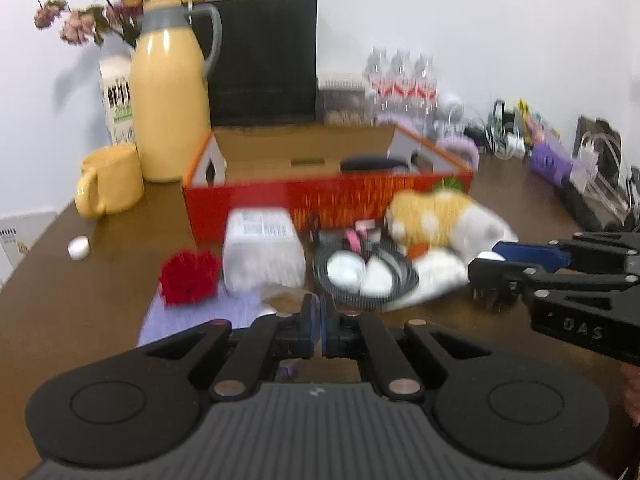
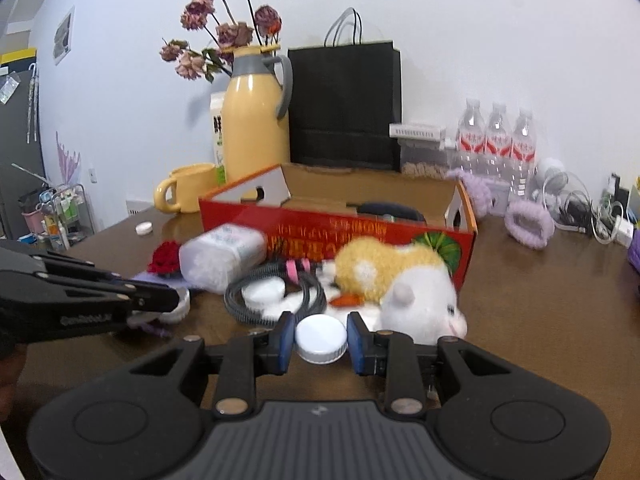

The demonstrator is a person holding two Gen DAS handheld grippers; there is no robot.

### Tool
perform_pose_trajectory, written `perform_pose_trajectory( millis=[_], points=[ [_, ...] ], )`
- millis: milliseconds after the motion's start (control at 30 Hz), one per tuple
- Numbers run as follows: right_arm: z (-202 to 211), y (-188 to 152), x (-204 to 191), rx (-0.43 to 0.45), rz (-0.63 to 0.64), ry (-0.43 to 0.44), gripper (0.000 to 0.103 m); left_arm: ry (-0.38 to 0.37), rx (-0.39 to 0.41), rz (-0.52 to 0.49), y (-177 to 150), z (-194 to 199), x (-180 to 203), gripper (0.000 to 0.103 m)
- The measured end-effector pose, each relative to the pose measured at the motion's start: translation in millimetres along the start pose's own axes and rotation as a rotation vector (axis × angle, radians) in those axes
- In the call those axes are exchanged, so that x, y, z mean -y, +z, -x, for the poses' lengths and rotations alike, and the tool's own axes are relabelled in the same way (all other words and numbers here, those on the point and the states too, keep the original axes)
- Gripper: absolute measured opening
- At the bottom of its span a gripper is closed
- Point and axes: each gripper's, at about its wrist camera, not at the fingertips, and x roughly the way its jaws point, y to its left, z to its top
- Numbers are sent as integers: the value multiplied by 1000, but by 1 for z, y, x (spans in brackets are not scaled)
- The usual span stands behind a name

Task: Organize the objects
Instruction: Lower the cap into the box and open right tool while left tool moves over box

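Your right gripper (image 2: 321,339) fingers clasp the white lid (image 2: 321,338); the red box (image 2: 360,236) lies straight ahead, beyond the plush toy (image 2: 400,276). Left gripper (image 1: 320,330) fingers are clenched empty.

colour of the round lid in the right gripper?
White; the round lid sits between the right gripper's blue pads, clearest in the right wrist view.

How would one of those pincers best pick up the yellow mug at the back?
Probably by the handle of the yellow mug: it is a loop that juts out on the side away from the flask, open table beside it. Coming from that side, the fingers could close across the loop; the body looks too wide.
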Motion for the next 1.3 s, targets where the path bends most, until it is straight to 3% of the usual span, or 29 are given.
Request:
perform_pose_trajectory(
  millis=[267,533,700,900,1167,1233,1267,1300],
  points=[
    [-26,50,-3,83,35,-2,27,-6,118,6,51,-7,-12,3],
    [-84,100,-1,100,50,-17,27,-2,170,33,102,-56,-27,3],
    [-127,113,3,61,45,-27,27,2,151,65,120,-93,-40,4],
    [-162,106,9,10,31,-33,27,0,101,97,117,-125,-55,4],
    [-172,96,13,-35,24,-51,27,15,60,84,109,-140,-55,6],
    [-171,96,14,-42,17,-59,37,31,64,77,108,-139,-54,29],
    [-171,95,15,-46,12,-64,56,36,70,79,108,-138,-54,71],
    [-170,95,15,-45,9,-69,78,48,96,85,107,-136,-55,103]
  ],
)
